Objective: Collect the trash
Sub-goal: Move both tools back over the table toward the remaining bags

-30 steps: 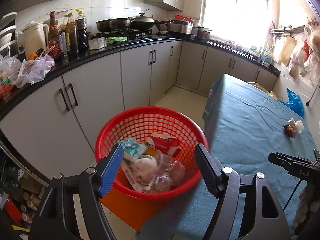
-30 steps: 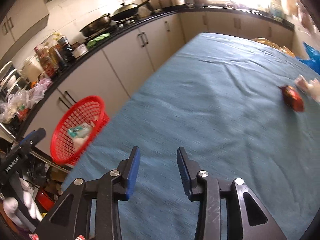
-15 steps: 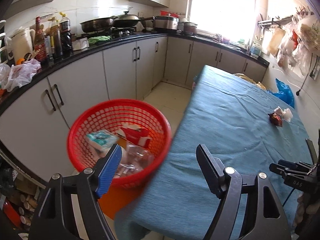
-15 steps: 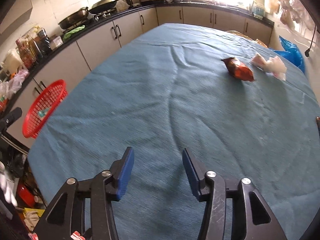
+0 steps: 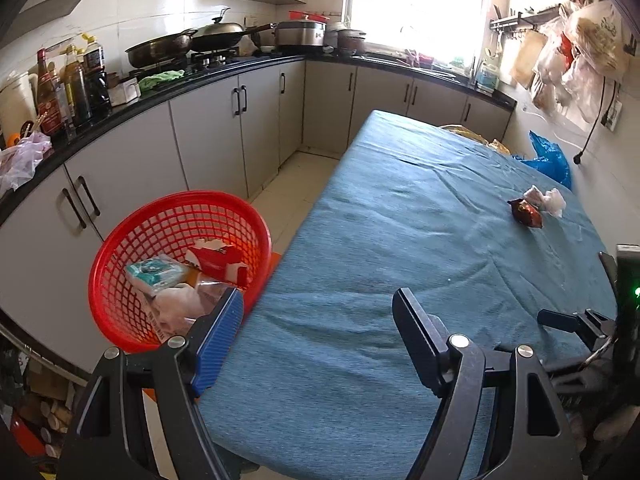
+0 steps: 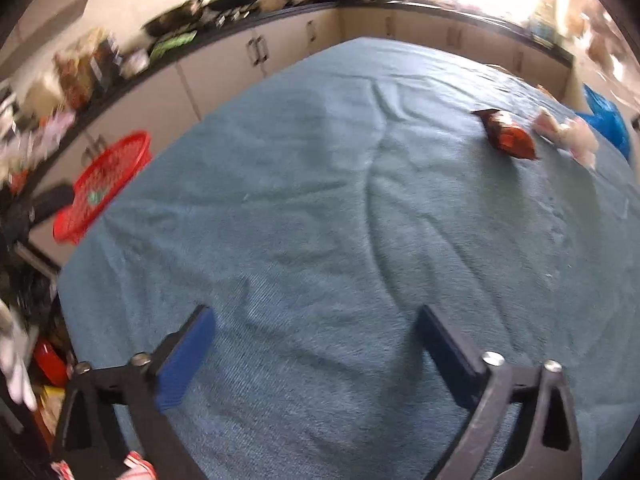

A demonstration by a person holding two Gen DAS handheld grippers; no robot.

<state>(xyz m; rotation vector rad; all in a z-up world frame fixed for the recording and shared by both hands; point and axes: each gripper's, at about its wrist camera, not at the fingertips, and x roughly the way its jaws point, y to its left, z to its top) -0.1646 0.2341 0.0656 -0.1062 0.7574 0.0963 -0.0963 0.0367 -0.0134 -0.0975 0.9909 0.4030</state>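
Note:
A red snack wrapper and a crumpled white tissue lie at the far right of the blue tablecloth. The red basket beside the table's left edge holds several pieces of trash. My left gripper is open and empty over the table's near left corner. My right gripper hovers over the near cloth, its jaws opening wide with nothing between them. Part of the right gripper shows at the right edge of the left wrist view.
Grey kitchen cabinets under a black counter run along the left and back, with bottles, pans and pots. A blue plastic bag lies past the table's far right. Plastic bags hang on the right wall.
The left wrist view swung right, from the basket to the table. My right gripper's jaws spread much wider, and it drew closer to the wrapper and tissue.

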